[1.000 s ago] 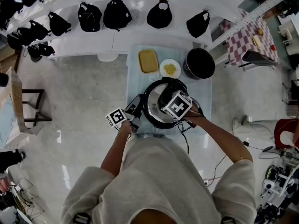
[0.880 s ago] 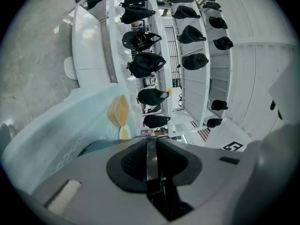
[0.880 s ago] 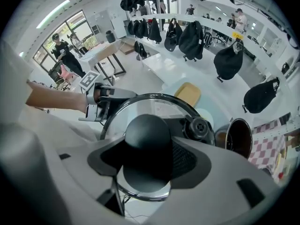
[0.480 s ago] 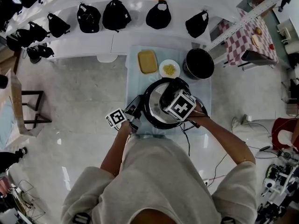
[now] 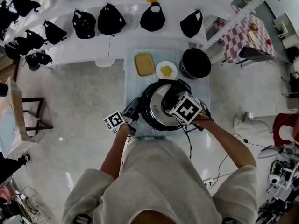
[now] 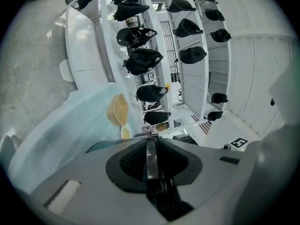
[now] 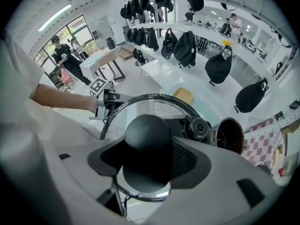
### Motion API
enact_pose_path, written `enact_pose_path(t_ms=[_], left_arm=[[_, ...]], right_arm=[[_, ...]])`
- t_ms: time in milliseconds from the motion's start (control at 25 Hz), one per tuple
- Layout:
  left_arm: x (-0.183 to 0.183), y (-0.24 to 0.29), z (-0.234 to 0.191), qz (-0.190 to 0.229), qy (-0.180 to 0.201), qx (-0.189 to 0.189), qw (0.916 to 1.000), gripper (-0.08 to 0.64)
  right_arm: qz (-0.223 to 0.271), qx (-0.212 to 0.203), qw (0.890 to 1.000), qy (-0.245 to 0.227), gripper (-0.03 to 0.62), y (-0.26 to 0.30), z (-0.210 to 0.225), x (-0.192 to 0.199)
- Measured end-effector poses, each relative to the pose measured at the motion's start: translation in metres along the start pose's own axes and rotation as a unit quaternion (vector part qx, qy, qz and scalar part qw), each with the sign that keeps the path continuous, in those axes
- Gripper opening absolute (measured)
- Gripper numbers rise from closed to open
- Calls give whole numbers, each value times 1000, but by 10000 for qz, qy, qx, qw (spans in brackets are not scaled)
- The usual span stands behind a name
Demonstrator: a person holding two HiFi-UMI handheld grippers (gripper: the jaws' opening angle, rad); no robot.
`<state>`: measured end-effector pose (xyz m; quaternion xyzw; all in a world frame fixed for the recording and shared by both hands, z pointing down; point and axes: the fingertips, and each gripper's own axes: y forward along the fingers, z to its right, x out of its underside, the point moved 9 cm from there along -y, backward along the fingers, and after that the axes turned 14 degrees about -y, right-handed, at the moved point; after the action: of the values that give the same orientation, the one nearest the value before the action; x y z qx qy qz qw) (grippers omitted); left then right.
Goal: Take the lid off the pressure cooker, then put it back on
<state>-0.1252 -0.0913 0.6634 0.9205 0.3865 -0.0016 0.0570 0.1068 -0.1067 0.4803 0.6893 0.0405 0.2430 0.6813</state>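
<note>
Two grips: both held firm.
Left gripper point(image 6: 151, 146): pinched narrow on the cooker's point(image 5: 145, 107) side handle point(image 6: 150, 159).
Right gripper point(image 7: 149, 156): clamped wide around the lid's point(image 7: 140, 108) black knob point(image 7: 146, 132).

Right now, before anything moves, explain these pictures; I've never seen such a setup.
No robot here: a person holds a two-jaw gripper in each hand. One picture looks down from a camera on the head; the other two ride on the grippers. On the blue-clothed table stand a pressure cooker, a yellow tray, a plate of yellow food and a black pot. The right gripper clamps the black knob of the glass lid; the left gripper pinches a thin handle at the cooker's side.
</note>
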Motion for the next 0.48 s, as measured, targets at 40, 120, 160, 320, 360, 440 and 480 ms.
enact_pose_path(t_ms=[40,120,160,320,360,440,480], left_arm=[[-1,0,1,-32,93,-42,9999,78],[-3,-1,3,-117,367,-167,9991,81],[-4,0,5,-166,488,-186,9985,84],[-8,1,12,-358,1456,-365,9880,97],[-8,1,15,-402,1867,-456,9805,97],[-9,3,24,-468,2708,-608,9596,108],[-9,5,31,-482,3106,-652,9471,139]], right_arm=[[27,25,10000,2,270,-4,1,3],[91,74,9998,164,270,-12,5,12],[122,110,9994,296,270,-17,7,19],[200,281,9963,786,270,-31,19,47],[222,324,9952,901,270,-35,21,55],[284,411,9922,1140,270,-42,26,71],[311,450,9906,1253,270,-45,27,79]])
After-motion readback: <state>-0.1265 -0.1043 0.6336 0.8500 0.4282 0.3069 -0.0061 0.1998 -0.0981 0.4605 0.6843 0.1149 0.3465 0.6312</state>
